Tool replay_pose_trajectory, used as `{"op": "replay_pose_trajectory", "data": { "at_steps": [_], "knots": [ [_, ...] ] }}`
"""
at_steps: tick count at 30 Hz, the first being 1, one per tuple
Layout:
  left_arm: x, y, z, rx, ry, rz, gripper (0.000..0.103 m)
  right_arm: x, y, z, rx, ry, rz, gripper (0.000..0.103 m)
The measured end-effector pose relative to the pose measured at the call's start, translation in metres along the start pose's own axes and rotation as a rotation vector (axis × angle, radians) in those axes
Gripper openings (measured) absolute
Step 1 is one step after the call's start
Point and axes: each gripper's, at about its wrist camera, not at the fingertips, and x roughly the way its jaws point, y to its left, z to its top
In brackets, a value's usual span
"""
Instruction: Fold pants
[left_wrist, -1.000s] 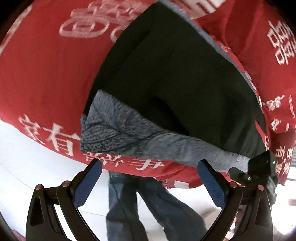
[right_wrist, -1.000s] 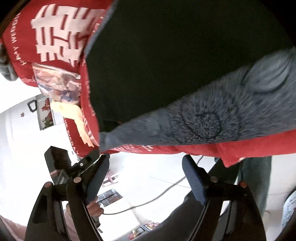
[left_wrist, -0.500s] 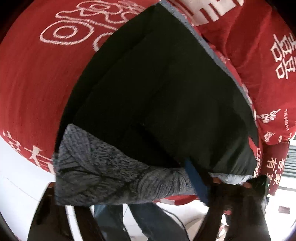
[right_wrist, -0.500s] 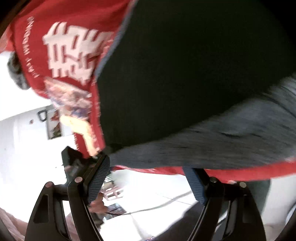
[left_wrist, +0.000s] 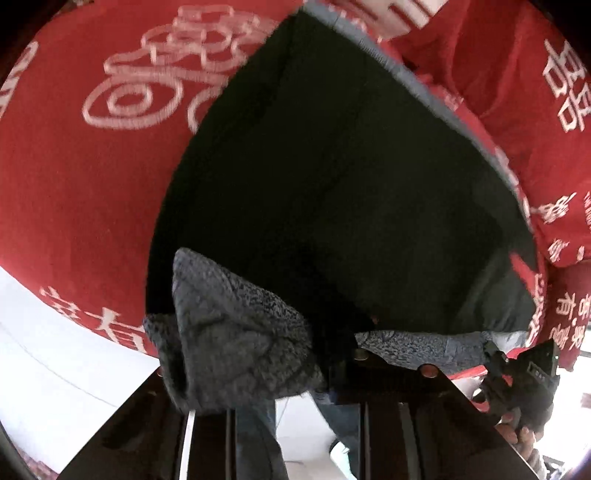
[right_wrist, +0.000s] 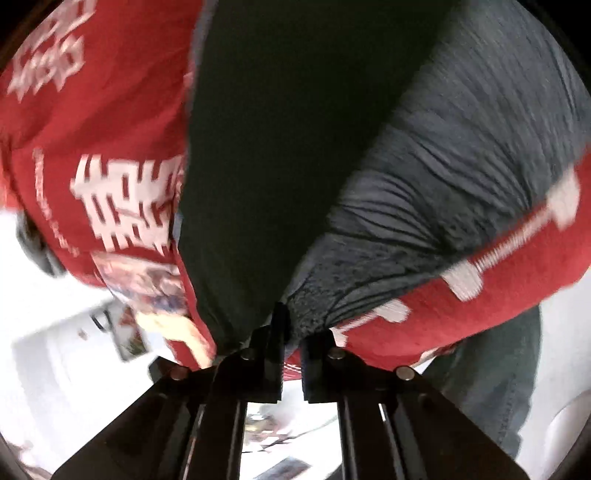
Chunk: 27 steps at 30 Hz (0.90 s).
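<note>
Left gripper (left_wrist: 332, 354) jaws closed tight, pinching the grey knit hem of the dark fleece-lined pants (left_wrist: 332, 184); the hem bunches over them. Right gripper (right_wrist: 291, 332) jaws also closed, clamped on the other gathered grey corner (right_wrist: 317, 306). Pants lie spread on a red cloth with white characters (left_wrist: 92, 184), near its edge.

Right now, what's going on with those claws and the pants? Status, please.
Left claw shut on pants, grey waistband bunched. Right claw shut on the waistband's other end. Red cloth beneath; nothing in the way.
</note>
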Motion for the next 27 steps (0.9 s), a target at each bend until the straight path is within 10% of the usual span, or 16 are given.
{"op": "replay_pose_trajectory", "data": {
  "at_steps": [9, 14, 24, 27],
  "knots": [
    [-0.055, -0.052, 0.073, -0.036, -0.165, -0.061, 0.024, -0.009, 0.144, 0.093, -0.394, 0.076, -0.046, 0.008],
    [-0.05, -0.073, 0.145, -0.012, -0.29, 0.046, 0.025, 0.029, 0.199, 0.175, -0.513, 0.142, -0.077, 0.008],
    [0.011, -0.063, 0.221, -0.089, -0.259, 0.135, 0.035, 0.129, 0.164, 0.275, -0.398, 0.252, -0.211, 0.012],
    [-0.018, -0.065, 0.215, -0.066, -0.315, 0.181, 0.07, 0.125, 0.171, 0.273, -0.416, 0.261, -0.205, 0.031]
  ]
}}
